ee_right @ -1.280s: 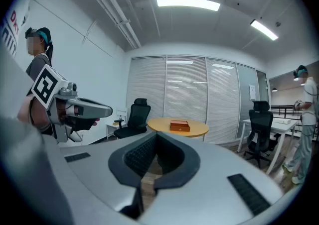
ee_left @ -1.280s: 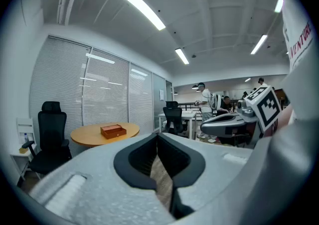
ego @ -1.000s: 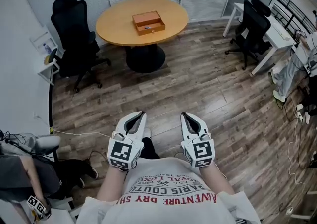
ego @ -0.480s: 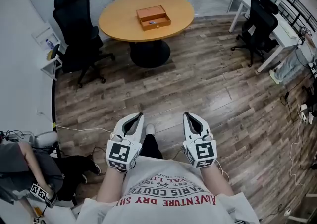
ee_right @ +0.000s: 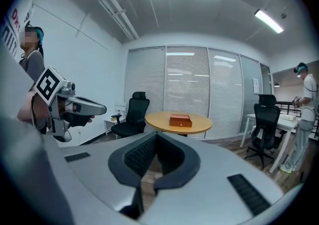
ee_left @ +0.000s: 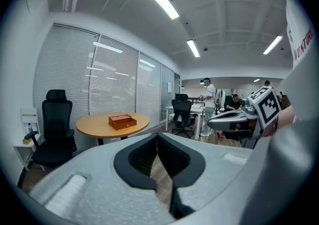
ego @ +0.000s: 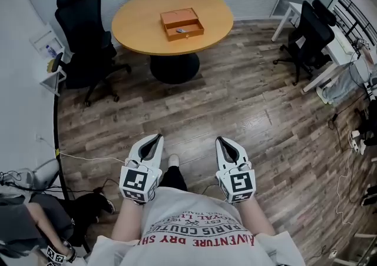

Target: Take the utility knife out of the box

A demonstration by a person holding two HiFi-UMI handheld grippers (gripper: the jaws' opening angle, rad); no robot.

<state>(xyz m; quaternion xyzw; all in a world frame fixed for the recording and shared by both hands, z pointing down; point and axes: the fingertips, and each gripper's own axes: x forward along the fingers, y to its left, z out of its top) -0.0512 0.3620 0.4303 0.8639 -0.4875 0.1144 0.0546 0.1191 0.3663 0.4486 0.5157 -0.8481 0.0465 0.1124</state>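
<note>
I'm at the approach step, and nothing of the task proper has begun. The wooden box sits near the middle of the round desk at the far side of the room, well apart from both grippers. Its front drawer is pulled out toward me. A small greyish thing lies in that drawer. I take it for the utility knife, but it's too small to be sure.

The left gripper and the right gripper sit side by side, low in front of the person's chest, both pointing toward the desk. Each is clenched, tips meeting, with nothing between them.

As I judge it, the next move is to cross the wooden floor to the desk's near edge. One gripper then has to release its jaws before it reaches into the drawer, and the other could steady the box. The knife seems to lie flat and low, so I'd expect a pinch from above across its narrow side.

A black office chair stands just left of the desk. A second black chair stands on the right by a white desk. A thin cable trails over the floor on the left, and a seated person is at the lower left. The straight line to the box looks like bare floor, so I'd mind only the cable and the left chair.
</note>
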